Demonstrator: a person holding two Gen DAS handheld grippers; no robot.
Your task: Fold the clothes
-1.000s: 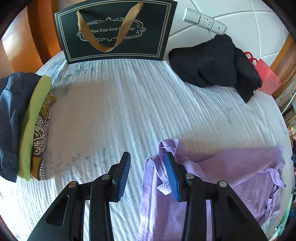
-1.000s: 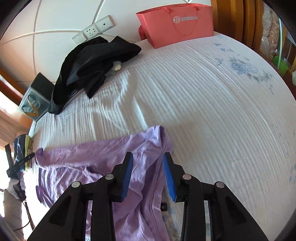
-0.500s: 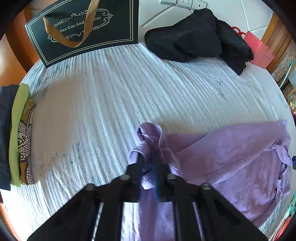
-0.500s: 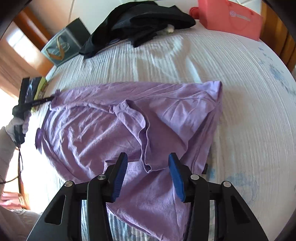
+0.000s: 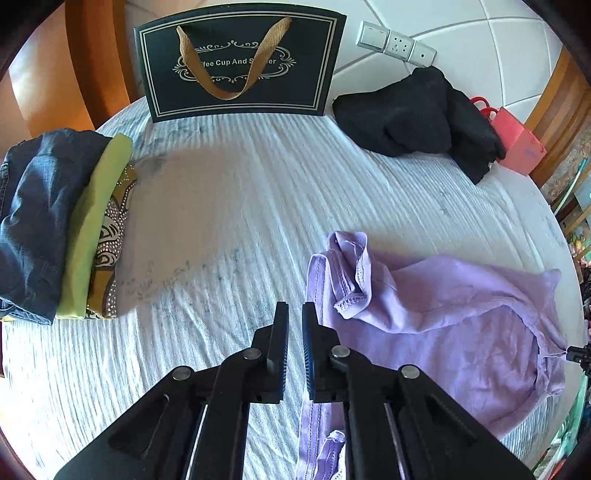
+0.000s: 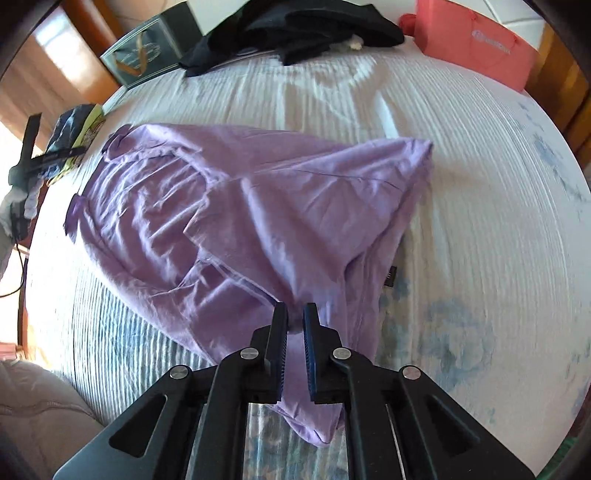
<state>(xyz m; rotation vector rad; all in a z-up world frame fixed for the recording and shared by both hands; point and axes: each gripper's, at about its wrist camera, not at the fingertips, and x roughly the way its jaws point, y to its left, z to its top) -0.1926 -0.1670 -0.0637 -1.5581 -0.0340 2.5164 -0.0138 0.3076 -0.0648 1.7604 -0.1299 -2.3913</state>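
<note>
White ribbed bedspread (image 5: 236, 206) carries everything. On it: crumpled lilac cotton shirt (image 5: 443, 306), black garment heap (image 5: 410, 114), folded stack of denim, lime and patterned clothes (image 5: 62, 229). Dark green paper gift bag (image 5: 236, 66) and coral paper bag (image 6: 476, 44) at the far edge.

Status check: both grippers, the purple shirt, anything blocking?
Left gripper shut, nothing between fingers. Right gripper shut on purple shirt. Shirt rumpled, unfolded on bed. Nothing blocking.

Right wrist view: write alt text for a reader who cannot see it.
The right gripper is shut on a purple shirt spread rumpled across a white bed. Black clothes and a pink paper bag lie at the far edge.
</note>
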